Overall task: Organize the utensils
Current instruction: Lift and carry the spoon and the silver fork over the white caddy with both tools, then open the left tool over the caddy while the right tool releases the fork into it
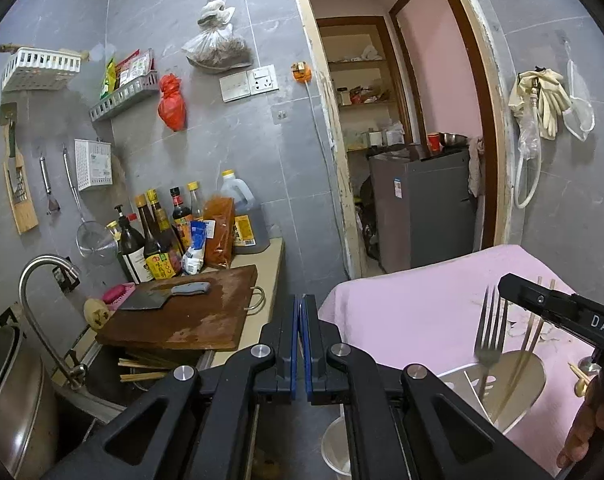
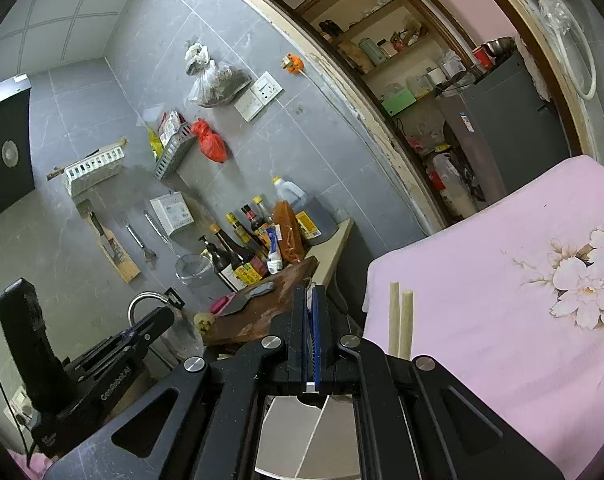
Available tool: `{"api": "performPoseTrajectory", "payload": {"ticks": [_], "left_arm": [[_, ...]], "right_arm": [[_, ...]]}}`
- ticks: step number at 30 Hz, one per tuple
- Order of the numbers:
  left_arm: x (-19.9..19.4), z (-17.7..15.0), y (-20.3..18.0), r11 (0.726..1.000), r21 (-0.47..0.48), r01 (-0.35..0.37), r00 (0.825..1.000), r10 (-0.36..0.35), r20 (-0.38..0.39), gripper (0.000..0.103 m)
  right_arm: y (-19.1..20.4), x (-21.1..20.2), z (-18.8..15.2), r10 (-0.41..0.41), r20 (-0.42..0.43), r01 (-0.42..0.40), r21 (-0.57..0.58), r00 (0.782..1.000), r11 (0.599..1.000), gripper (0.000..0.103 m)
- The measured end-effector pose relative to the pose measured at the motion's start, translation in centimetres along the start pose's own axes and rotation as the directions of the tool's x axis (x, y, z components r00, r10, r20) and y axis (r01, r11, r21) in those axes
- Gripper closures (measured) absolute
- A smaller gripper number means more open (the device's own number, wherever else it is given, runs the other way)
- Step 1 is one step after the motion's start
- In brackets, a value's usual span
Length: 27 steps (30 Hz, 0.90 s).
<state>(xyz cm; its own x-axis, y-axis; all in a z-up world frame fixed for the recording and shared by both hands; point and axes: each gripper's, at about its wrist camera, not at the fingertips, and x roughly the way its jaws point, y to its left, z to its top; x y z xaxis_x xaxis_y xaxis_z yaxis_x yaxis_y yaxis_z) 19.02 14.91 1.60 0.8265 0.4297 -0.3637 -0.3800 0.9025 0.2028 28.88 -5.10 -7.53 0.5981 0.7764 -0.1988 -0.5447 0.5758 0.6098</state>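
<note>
Your fork (image 1: 489, 328) stands up with its prongs pointing to the top, low on the right of the left wrist view. It sits in a shiny metal holder (image 1: 514, 392) with dividers inside. Two chopsticks (image 1: 532, 332) lean in the same holder, just beside the fork. The holder rests on a pink cloth (image 1: 402, 312) with flowers printed on it.

Your right gripper (image 2: 310, 340) is right over the holder. Its two fingers are pressed together. A thin white bit shows low down between them, but you cannot tell what it is. In the right wrist view the chopstick tops poke up just right of those fingers.

Your left gripper (image 1: 301, 336) has its fingers pressed together too, with nothing between them. It is in the low middle of its view, left of the holder.

Farther left is a wooden cutting board (image 1: 189, 316) with a cleaver (image 1: 161, 296) on it. Sauce bottles (image 1: 161, 236) stand behind the board. A tap (image 1: 41, 280) curves at the lower left.
</note>
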Motion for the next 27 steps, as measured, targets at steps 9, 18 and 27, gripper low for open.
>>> {"api": "performPoseTrajectory", "payload": {"ticks": [9, 18, 27], "left_arm": [[0.3, -0.3, -0.1, 0.994, -0.059, 0.092, 0.992, -0.097, -0.075, 0.098], [0.2, -0.7, -0.2, 0.962, -0.191, 0.197, 0.970, -0.219, -0.102, 0.073], [-1.4, -0.2, -1.7, 0.932, -0.270, 0.243, 0.963, -0.265, -0.046, 0.040]], "right_arm": [[-0.2, -0.6, 0.1, -0.003, 0.000, 0.003, -0.008, 1.000, 1.000, 0.100], [-0.4, -3.8, 1.6, -0.047, 0.023, 0.049, -0.057, 0.999, 0.997, 0.095], [-0.7, -8.3, 4.0, -0.098, 0.067, 0.105, -0.115, 0.993, 0.988, 0.050]]}}
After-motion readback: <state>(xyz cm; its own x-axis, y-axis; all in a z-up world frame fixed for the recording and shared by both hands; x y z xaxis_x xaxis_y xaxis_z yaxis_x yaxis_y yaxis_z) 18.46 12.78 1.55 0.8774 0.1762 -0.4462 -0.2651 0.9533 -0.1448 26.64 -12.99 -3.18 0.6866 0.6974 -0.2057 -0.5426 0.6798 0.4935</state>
